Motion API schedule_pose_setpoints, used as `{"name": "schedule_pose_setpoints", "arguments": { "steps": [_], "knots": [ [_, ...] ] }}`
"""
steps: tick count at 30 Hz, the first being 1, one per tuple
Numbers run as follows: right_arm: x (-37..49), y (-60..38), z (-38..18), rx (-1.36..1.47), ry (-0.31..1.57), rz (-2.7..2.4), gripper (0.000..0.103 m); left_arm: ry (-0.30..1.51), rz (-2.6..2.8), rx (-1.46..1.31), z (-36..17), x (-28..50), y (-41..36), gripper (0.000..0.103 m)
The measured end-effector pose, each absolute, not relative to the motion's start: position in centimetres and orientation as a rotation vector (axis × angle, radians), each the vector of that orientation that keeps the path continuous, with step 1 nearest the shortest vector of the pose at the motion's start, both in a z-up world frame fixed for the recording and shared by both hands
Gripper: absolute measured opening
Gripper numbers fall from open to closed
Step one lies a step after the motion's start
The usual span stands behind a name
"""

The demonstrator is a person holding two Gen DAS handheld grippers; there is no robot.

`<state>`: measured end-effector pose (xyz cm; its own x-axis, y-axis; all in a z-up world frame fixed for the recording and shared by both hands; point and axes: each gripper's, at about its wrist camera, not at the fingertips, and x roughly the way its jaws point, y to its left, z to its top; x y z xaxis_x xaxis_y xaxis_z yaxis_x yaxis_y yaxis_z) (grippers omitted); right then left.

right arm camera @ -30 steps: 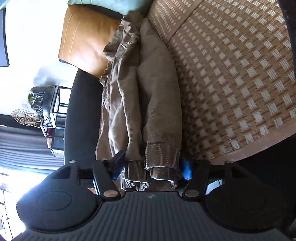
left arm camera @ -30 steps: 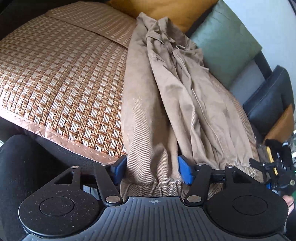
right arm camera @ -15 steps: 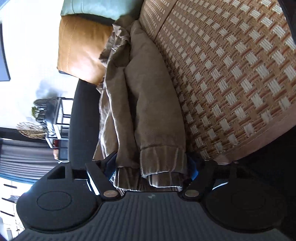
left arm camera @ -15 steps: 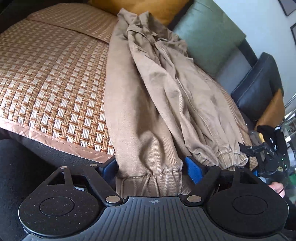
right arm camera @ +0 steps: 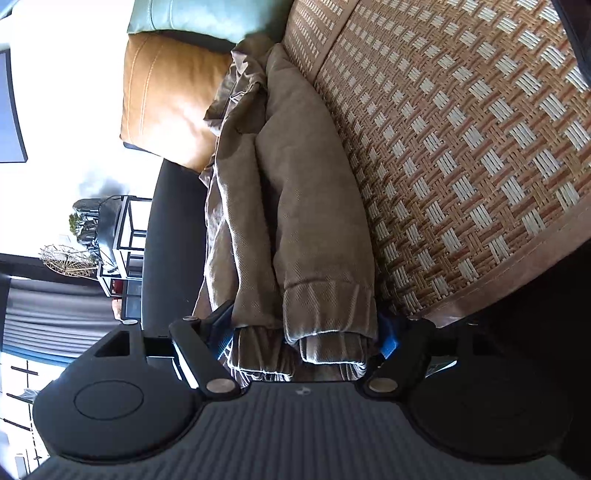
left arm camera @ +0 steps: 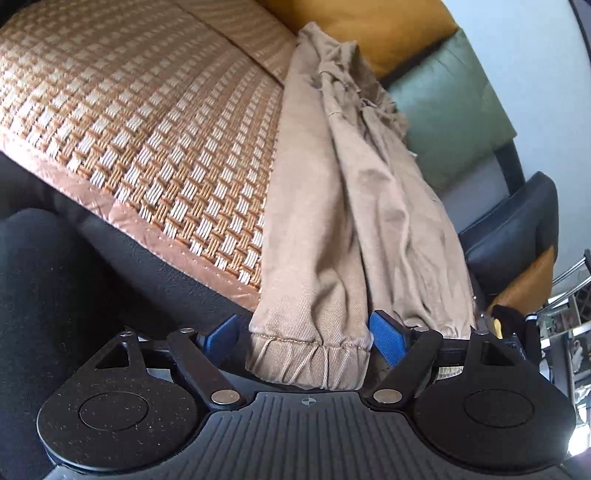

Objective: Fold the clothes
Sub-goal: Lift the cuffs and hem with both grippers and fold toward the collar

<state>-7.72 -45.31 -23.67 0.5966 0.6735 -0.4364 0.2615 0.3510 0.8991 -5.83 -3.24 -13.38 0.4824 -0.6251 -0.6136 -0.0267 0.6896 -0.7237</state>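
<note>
Tan trousers lie lengthwise on a woven sofa mat, legs side by side, waist at the far cushions. My left gripper has its blue pads on either side of one elastic cuff, which sits between the jaws. In the right wrist view the trousers run away from me, and my right gripper has both cuffs bunched between its blue pads. The right gripper also shows at the right edge of the left wrist view.
A mustard cushion and a green cushion stand behind the trousers. The dark sofa front drops below the mat's edge. A black side shelf stands beyond the sofa arm.
Both grippers have moved in on the cuffs and drawn the trouser legs straighter toward the sofa's front edge. The cuffs now hang over the mat's edge between the jaws.
</note>
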Motion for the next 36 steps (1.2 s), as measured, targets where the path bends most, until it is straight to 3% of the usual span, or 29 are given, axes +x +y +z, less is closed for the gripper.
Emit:
{"name": "schedule_pose_setpoints", "arguments": {
  "steps": [8, 12, 14, 15, 17, 18, 26, 36],
  "knots": [
    [-7.4, -44.6, -22.9, 1.191, 0.94, 0.333, 0.079, 0.984, -0.456, -0.709, -12.8, -5.2, -5.6, 0.082],
    [-7.1, -44.3, -23.2, 1.174, 0.948, 0.328, 0.078, 1.026, -0.386, -0.712, -14.0, -4.4, -6.1, 0.078],
    [-6.9, -43.8, -23.7, 1.197, 0.955, 0.326, 0.074, 1.036, -0.372, -0.639, -13.4, -4.6, -6.7, 0.054],
    [-6.9, -43.9, -23.7, 1.193, 0.965, 0.331, 0.062, 1.042, -0.368, -0.643, -13.2, -4.7, -6.6, 0.044],
    [-6.9, -44.1, -23.7, 1.19, 0.983, 0.343, 0.043, 1.053, -0.366, -0.7, -12.8, -5.0, -5.9, 0.037],
    [-7.1, -44.6, -23.6, 1.23, 0.985, 0.355, 0.041, 1.061, -0.366, -0.739, -12.5, -5.1, -5.6, 0.035],
    [-7.2, -45.9, -18.9, 1.44, 0.964, 0.427, 0.04, 1.034, -0.446, -0.98, -7.0, -3.6, -4.7, 0.034],
    [1.6, -45.1, -10.9, 1.55, 0.822, 0.562, 0.041, 0.854, -0.508, -1.129, 0.4, 6.2, -5.2, 0.036]
  ]
}}
